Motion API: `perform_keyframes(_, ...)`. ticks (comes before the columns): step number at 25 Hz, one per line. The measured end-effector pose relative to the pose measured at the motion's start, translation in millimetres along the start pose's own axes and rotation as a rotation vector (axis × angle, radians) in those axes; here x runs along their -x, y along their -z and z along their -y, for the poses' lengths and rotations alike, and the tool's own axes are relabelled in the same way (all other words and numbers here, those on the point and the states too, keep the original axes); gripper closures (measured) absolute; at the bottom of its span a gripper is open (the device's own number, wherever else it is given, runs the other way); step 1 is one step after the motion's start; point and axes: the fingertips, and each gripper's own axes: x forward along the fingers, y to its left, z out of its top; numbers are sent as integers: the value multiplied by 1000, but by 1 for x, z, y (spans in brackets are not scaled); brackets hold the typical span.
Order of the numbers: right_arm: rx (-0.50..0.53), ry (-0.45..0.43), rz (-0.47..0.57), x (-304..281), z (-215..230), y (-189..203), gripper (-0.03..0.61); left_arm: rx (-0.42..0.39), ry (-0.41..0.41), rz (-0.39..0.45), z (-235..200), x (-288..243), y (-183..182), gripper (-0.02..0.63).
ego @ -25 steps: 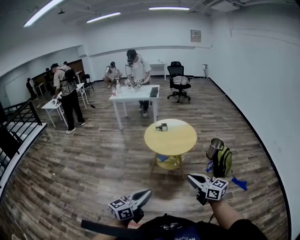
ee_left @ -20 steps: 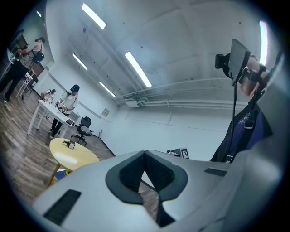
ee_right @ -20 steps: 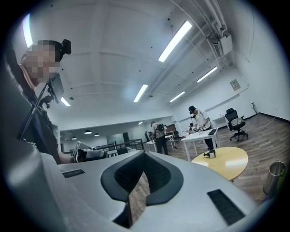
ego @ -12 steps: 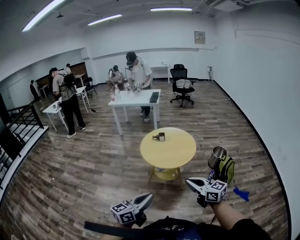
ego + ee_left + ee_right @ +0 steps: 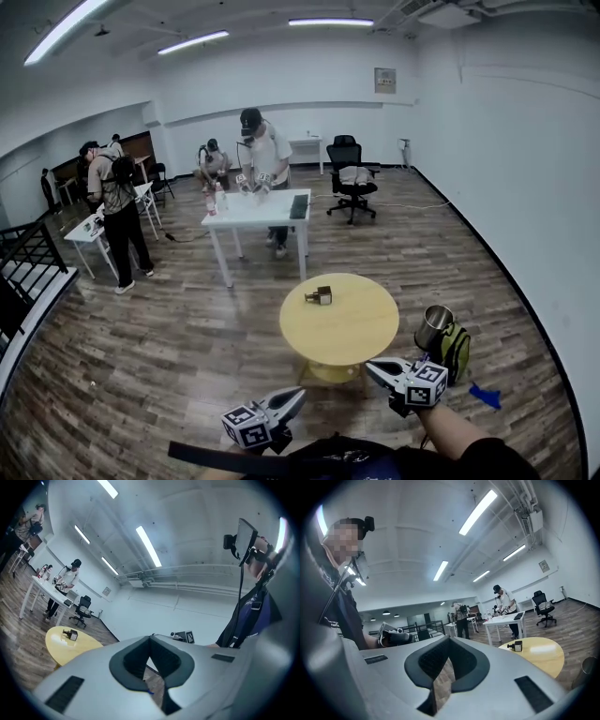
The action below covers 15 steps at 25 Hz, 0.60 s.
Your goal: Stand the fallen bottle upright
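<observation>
Left gripper [image 5: 293, 397] and right gripper [image 5: 376, 368] sit bottom centre, both closed and empty. Bottle [image 5: 320, 295] lies on yellow table [image 5: 361, 328], mid-frame, well apart from them.

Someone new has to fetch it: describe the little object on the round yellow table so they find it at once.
Find the round yellow table on the wooden floor, this side of the long white desk. Near its far left edge lies a small dark-and-pale object, the only thing on that tabletop.
</observation>
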Motion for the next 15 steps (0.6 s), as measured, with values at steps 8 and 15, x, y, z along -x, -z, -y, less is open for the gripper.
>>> perform_keyframes(8, -9, 64, 30, -95, 28, -15, 583, -14, 53, -31, -98, 15, -58, 604)
perform_keyframes(15, -32, 78, 9, -128, 85, -16, 583, 26, 43, -39, -158, -11, -63, 604)
